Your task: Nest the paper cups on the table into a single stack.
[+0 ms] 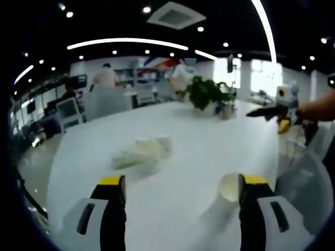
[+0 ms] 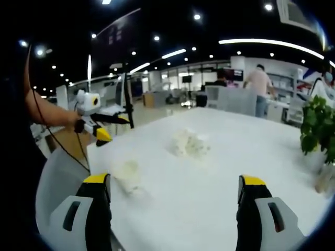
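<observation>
Near desk (image 1: 209,141) edge: single paper cup (image 1: 229,188) on its side, touching the left hand-held gripper (image 1: 183,194) right jaw.
Heap: paper cups (image 1: 142,151) mid-desk, ahead.
Jaws: left and right hand-held gripper (image 2: 175,196) both apart, empty.

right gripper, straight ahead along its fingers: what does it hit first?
Probably the crumpled pile of paper cups mid-table. The right gripper is open and empty, with bare white table between its fingers. The single cup lies off-line by the left finger. Depth is hard to judge through the fisheye.
</observation>
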The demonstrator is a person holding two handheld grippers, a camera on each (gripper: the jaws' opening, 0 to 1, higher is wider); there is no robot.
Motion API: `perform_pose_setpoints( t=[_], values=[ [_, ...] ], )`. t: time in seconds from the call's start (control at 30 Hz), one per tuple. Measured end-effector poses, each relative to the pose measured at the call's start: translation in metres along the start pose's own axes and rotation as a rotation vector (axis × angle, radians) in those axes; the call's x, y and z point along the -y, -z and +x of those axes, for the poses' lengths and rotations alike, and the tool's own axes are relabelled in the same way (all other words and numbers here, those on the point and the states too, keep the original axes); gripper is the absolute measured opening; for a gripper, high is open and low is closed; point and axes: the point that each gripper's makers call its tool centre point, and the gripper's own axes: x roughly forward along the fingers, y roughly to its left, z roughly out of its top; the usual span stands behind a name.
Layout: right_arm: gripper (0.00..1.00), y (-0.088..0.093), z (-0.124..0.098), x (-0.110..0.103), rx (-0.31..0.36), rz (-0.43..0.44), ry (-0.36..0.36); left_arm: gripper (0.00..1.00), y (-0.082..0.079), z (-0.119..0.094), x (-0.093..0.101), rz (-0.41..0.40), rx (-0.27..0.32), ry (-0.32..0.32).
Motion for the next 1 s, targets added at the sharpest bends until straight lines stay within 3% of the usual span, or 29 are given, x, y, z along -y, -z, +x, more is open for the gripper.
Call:
perform_pose_setpoints(
  t=[0.33,0.5,0.7,1.0],
  values=[
    [1.00,-0.001,0.001,0.002,-0.002,-0.017,0.012,0.98,0.013,-0.018,-0.011,0.003,-0.034,-0.044],
    [1.00,-0.001,0.001,0.009,-0.007,-0.028,0.030,0.98,0.016,-0.027,-0.016,-0.009,-0.030,-0.077],
    [1.00,-0.006,0.000,0.011,0.006,-0.030,0.037,0.98,0.031,-0.034,-0.017,-0.017,-0.060,-0.090],
    [1.00,-0.003,0.000,0.010,0.004,-0.025,0.039,0.97,0.024,-0.039,-0.015,-0.011,-0.030,-0.082]
  ],
)
